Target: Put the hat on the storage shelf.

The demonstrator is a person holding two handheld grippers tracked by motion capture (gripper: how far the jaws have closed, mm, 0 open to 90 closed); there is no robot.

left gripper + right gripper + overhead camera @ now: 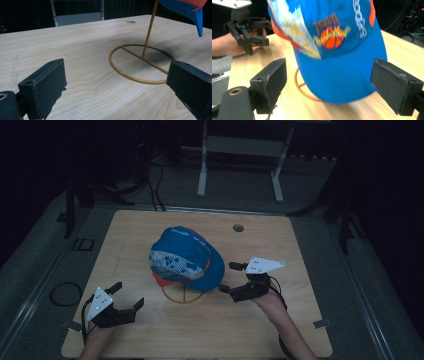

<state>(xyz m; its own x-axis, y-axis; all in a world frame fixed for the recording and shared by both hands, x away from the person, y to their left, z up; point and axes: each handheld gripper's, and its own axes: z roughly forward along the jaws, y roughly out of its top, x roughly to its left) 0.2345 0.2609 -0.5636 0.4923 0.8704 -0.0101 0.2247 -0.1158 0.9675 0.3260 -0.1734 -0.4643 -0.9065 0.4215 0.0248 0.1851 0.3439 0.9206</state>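
A blue cap with orange trim and a basketball logo sits on a thin gold wire stand in the middle of the wooden table. My right gripper is open just right of the cap, with its jaws pointing at the brim. In the right gripper view the cap hangs close ahead, between and beyond the spread jaws of the right gripper, and no pad touches it. My left gripper is open and empty at the near left, facing the stand's ring.
A round hole is in the table's far side. Beyond the table stand a white frame's legs, and cables run over the floor. A cable loop lies on the floor left of the table.
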